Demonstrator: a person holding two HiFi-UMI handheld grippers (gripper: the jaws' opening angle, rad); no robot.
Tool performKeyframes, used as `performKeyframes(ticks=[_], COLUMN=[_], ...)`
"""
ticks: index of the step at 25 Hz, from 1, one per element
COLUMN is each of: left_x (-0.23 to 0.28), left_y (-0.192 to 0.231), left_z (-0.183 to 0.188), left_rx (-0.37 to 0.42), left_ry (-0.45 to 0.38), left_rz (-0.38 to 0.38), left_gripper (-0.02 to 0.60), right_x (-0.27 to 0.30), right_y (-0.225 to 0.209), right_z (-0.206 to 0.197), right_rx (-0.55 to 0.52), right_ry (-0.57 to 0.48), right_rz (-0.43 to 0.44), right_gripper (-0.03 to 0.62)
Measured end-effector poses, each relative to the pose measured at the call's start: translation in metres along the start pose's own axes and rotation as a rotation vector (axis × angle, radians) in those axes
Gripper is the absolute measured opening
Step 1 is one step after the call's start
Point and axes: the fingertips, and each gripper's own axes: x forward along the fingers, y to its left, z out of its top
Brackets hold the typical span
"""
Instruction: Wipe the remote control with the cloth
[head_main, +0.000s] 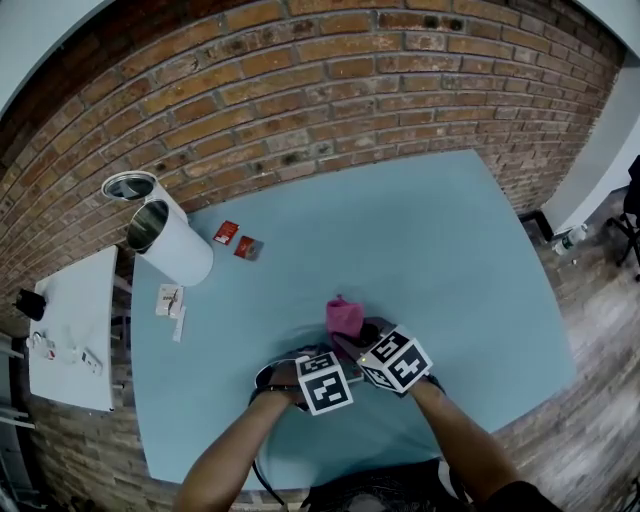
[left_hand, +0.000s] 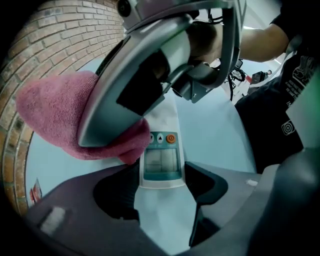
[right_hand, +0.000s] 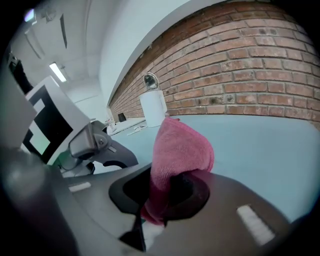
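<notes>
Left claw (left_hand: 161, 176) stands wide, apparently pinching the remote (left_hand: 161, 152) by its near end on the table (head_main: 400, 230). Right claw (right_hand: 167, 192) clamps the soft pink cloth (right_hand: 180, 145) against it. Remote looks light, stiff, slick: grip its edges.

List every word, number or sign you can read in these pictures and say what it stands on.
Up arrow: a button on the remote control.
Power sign: the remote's orange button.
White print on the black shirt: too blurred to read.
Print on the red packets: too small to read.
No words or numbers are legible.
</notes>
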Motion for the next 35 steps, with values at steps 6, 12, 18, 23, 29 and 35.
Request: performKeyframes(ticks=[6, 12, 18, 23, 29, 35], left_x=[0.001, 0.001, 0.002, 0.002, 0.001, 0.002], left_y=[0.001, 0.001, 0.002, 0.002, 0.002, 0.002], left_z=[0.0, -0.001, -0.003, -0.003, -0.005, -0.005], left_rx=[-0.004, -0.01, -0.015, -0.018, -0.019, -0.02], left_ry=[0.026, 0.052, 0.064, 0.081, 0.085, 0.092], left_rz=[-0.002, -0.003, -0.001, -0.001, -0.001, -0.001], left_gripper=[0.287, 0.287, 0.287, 0.287, 0.288, 0.288], right_x=[-0.007, -0.019, -0.033, -0.046, -0.061, -0.076], right_y=[-0.012, -0.024, -0.038, -0.05, -0.062, -0.072], right_z=[-0.002, -0.007, -0.014, -0.018, -0.024, -0.031], right_rx=[-0.003, 0.014, 0.042, 0.078, 0.104, 0.146], right_ry=[-0.006, -0.015, -0.028, -0.041, -0.049, -0.066], right_rz=[0.004, -0.002, -0.014, -0.025, -0.05, -0.082], right_gripper=[0.064, 0.064, 0.064, 0.064, 0.064, 0.064])
